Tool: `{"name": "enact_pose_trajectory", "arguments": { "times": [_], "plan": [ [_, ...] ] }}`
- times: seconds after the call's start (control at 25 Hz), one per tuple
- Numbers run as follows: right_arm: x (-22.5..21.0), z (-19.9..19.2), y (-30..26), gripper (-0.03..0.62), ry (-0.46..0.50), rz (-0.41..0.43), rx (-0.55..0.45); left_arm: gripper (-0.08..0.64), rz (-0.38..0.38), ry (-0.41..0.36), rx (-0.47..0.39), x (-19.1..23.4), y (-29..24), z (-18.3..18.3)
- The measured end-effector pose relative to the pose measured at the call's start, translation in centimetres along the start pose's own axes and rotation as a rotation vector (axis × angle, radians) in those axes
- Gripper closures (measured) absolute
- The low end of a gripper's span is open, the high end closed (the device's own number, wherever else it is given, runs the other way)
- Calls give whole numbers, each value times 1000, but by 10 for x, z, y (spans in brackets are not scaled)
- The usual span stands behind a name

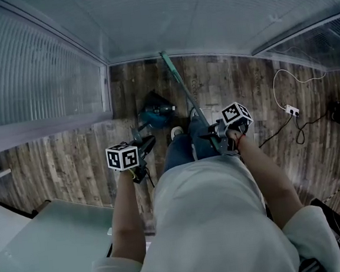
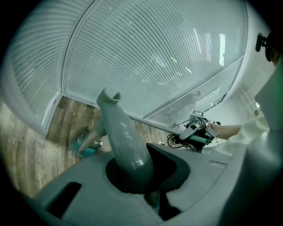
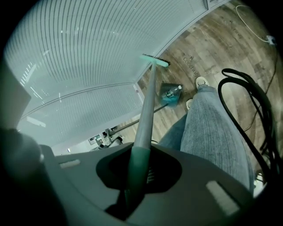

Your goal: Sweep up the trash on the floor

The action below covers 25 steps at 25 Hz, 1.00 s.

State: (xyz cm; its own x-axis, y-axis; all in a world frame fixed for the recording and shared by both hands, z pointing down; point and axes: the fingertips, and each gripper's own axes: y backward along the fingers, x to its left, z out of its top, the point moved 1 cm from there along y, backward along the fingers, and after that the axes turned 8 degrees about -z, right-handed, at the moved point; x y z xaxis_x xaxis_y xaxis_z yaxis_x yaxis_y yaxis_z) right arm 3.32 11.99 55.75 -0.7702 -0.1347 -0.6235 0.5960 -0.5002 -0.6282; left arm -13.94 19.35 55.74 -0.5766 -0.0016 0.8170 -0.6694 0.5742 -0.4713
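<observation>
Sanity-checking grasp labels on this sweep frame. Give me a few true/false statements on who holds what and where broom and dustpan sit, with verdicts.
1. The right gripper is closed on the broom handle. True.
2. The broom head rests inside the dustpan. False: it is at the foot of the wall, apart from the dustpan.
3. The left gripper is empty. False: the dustpan handle is gripped between its jaws.
4. A white cable lies on the wood floor. True.
</observation>
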Motion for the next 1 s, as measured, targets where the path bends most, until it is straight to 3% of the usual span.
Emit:
{"name": "enact_pose_trajectory", "arguments": {
  "times": [0.56, 1.0],
  "plan": [
    [8, -12, 27, 545, -11, 97, -85, 514, 164, -54, -68, 14, 14, 0],
    [8, -22, 29, 545, -10, 144, -123, 518, 195, -40, -72, 16, 17, -2]
  ]
}}
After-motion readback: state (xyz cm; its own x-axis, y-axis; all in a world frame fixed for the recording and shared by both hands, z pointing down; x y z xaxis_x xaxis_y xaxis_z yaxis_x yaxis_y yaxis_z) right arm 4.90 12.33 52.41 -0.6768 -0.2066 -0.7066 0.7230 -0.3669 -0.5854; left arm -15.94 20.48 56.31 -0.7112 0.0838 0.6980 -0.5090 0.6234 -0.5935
